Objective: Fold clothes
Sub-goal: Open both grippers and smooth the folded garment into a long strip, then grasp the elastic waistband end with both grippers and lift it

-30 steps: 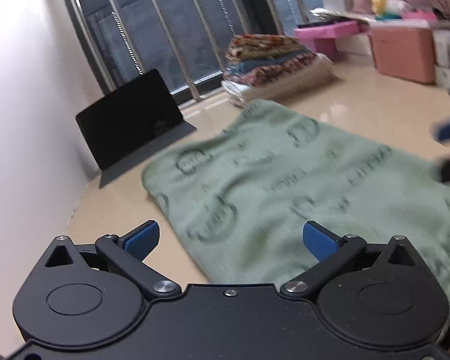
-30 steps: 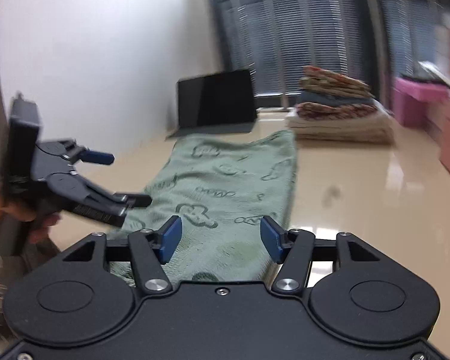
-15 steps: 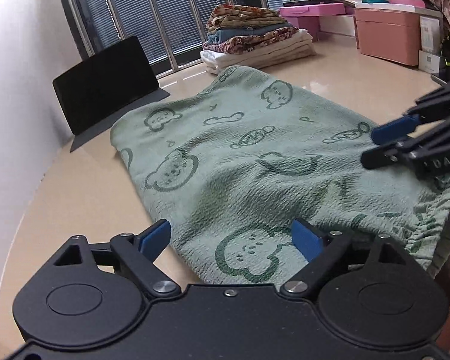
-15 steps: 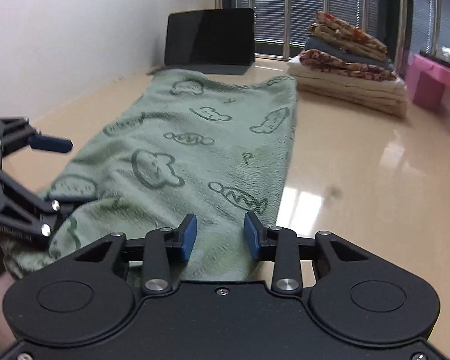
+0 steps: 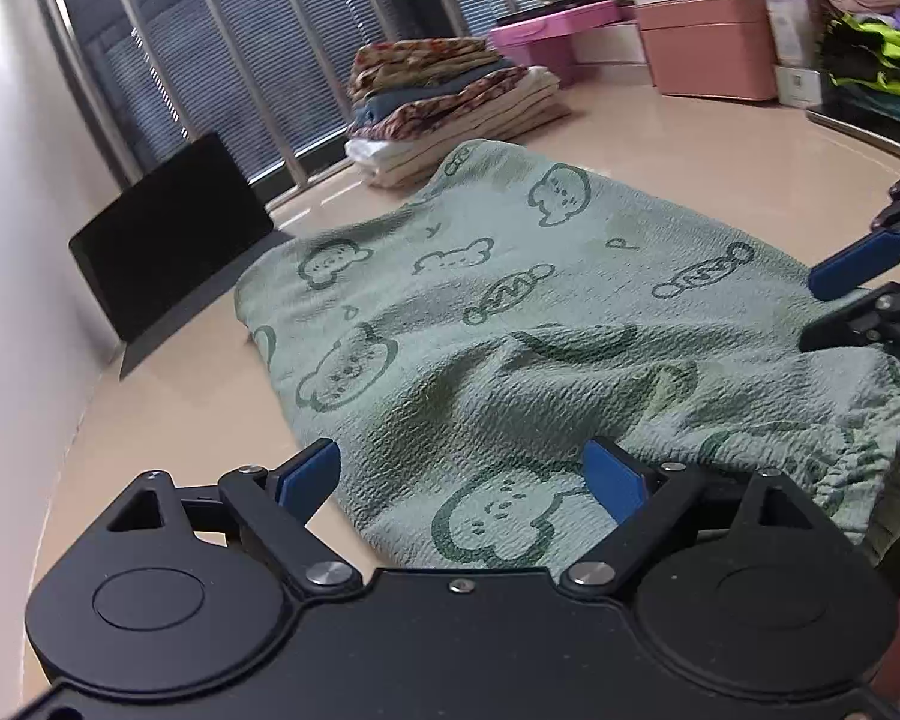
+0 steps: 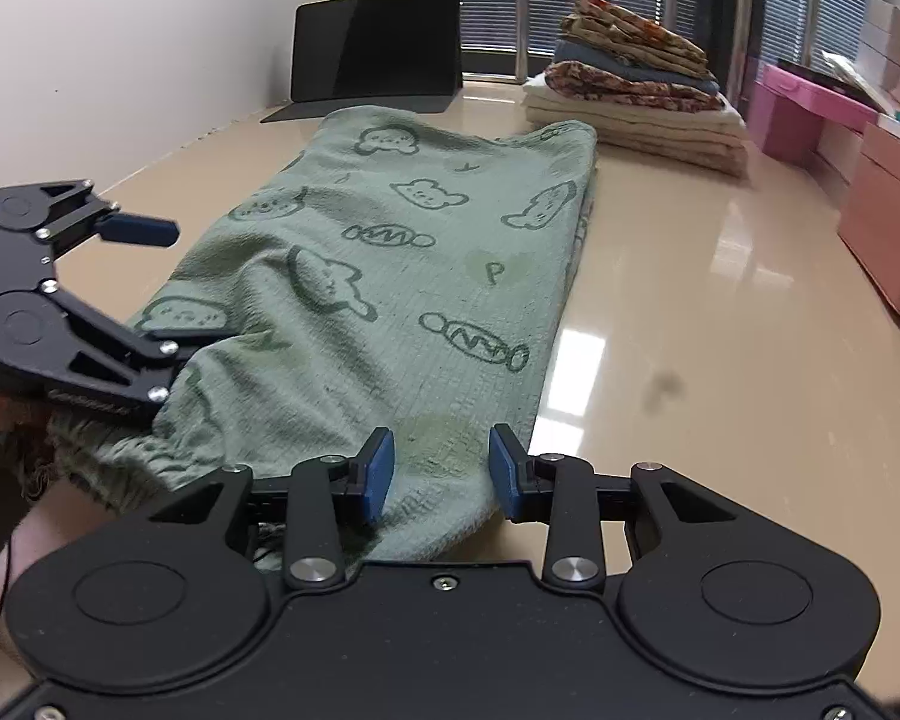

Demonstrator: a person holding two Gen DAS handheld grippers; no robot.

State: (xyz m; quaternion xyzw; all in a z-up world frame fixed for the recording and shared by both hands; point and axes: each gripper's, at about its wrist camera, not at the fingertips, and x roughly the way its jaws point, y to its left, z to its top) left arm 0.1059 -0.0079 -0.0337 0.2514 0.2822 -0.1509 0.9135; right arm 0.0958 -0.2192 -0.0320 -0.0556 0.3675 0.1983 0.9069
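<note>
Left gripper (image 5: 459, 477) fingers wide, right gripper (image 6: 441, 471) fingers half-closed, both ungripped astride the green bear-print garment (image 6: 402, 276) hem at 6 o'clock; a single-layer pinch risks a skewed fold.

Left claw (image 5: 459, 483) spread wide over near corner of green bear-print cloth (image 5: 510, 324) on beige counter (image 5: 168, 408). Right claw (image 5: 834, 300) at cloth's right edge. Dark tablet (image 5: 168, 240), folded stack (image 5: 450, 96) beyond.
</note>
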